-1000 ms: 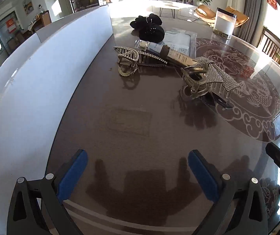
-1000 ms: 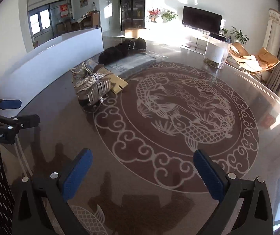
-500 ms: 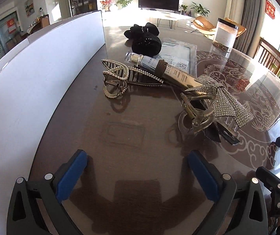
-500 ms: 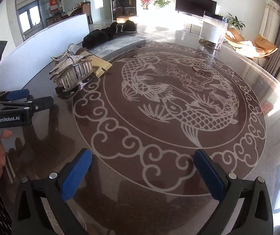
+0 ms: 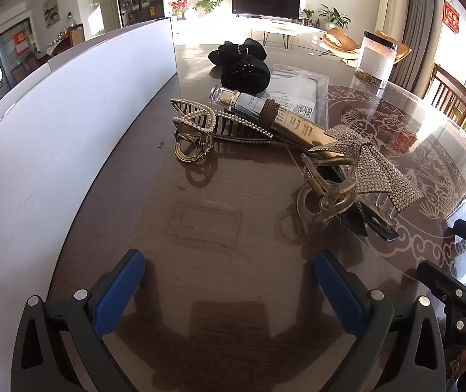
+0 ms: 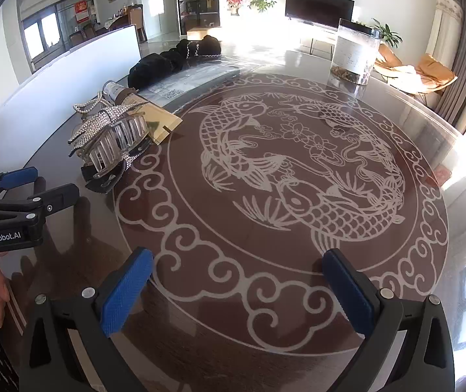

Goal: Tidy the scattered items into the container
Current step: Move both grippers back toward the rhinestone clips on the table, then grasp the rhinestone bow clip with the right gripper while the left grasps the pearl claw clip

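My left gripper (image 5: 229, 281) is open low over the dark glass table, nothing between its blue pads. Just ahead lies a pearl-edged hair claw (image 5: 197, 127); to the right a rhinestone bow claw clip (image 5: 357, 170) rests on a black clip. A cosmetic tube (image 5: 265, 114) lies behind them, black scrunchies (image 5: 242, 65) further back. The long white container (image 5: 69, 130) runs along the left. My right gripper (image 6: 238, 281) is open and empty over the carp pattern, with the bow clip (image 6: 109, 137) to its front left.
A flat clear plastic packet (image 5: 298, 88) lies under the tube's far side. A tall clear jar (image 5: 376, 58) stands at the table's far edge. The left gripper (image 6: 43, 186) and a hand show at the right wrist view's left edge.
Both grippers have moved forward over the table. The hair clips now sit nearer and larger in front of the left gripper. Both stay open.
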A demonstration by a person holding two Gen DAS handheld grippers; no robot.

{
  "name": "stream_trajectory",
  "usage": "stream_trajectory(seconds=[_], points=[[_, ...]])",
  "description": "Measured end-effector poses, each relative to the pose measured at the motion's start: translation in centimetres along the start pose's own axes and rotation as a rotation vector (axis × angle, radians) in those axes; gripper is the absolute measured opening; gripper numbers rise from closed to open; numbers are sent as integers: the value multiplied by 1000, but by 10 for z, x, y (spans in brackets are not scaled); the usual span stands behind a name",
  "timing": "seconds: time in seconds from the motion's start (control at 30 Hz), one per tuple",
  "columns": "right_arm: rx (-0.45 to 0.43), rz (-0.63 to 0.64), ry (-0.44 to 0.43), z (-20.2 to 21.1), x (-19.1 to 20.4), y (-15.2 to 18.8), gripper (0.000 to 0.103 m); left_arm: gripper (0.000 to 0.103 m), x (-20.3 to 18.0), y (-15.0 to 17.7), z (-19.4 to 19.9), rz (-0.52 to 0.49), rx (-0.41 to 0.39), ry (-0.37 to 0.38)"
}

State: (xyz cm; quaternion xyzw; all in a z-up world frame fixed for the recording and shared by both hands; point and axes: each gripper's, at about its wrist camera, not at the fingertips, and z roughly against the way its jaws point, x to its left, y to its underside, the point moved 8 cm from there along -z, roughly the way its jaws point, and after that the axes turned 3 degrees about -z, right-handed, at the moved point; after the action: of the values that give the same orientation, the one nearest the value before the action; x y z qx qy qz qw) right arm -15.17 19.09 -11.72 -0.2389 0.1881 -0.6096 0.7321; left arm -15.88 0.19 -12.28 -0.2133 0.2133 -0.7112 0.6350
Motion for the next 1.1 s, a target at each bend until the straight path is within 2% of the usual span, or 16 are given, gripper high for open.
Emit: stream_trajectory(seconds=[0.2, 0.37, 0.53, 0.73, 0.9, 0.97, 1.0, 1.03, 1.07, 1.1], points=[[0, 0, 0, 0, 0, 0, 103, 103, 4, 3, 1, -17, 3, 11], [0, 0, 0, 0, 0, 0, 103, 103, 23, 8, 3, 36, 7, -22], [0, 1, -5, 0, 0, 0, 103, 103, 25, 10, 4, 42, 7, -27], [7, 145, -151, -5, 45, -8, 103, 103, 38, 13, 5, 88, 11, -60], [28, 105, -342, -18, 86, -40, 103, 103, 53, 17, 7, 133, 13, -88], [18, 106, -371, -23, 101, -56, 102, 103, 53, 18, 7, 134, 11, -91], [10, 116, -367, -26, 107, -62, 101, 103, 53, 17, 7, 135, 10, -91], [4, 126, -367, -29, 113, -68, 92, 103, 54, 17, 7, 135, 10, -91], [6, 133, -375, -33, 119, -72, 76, 103, 54, 17, 7, 135, 10, -91], [19, 141, -373, -39, 123, -75, 67, 103, 53, 17, 7, 135, 10, -92]])
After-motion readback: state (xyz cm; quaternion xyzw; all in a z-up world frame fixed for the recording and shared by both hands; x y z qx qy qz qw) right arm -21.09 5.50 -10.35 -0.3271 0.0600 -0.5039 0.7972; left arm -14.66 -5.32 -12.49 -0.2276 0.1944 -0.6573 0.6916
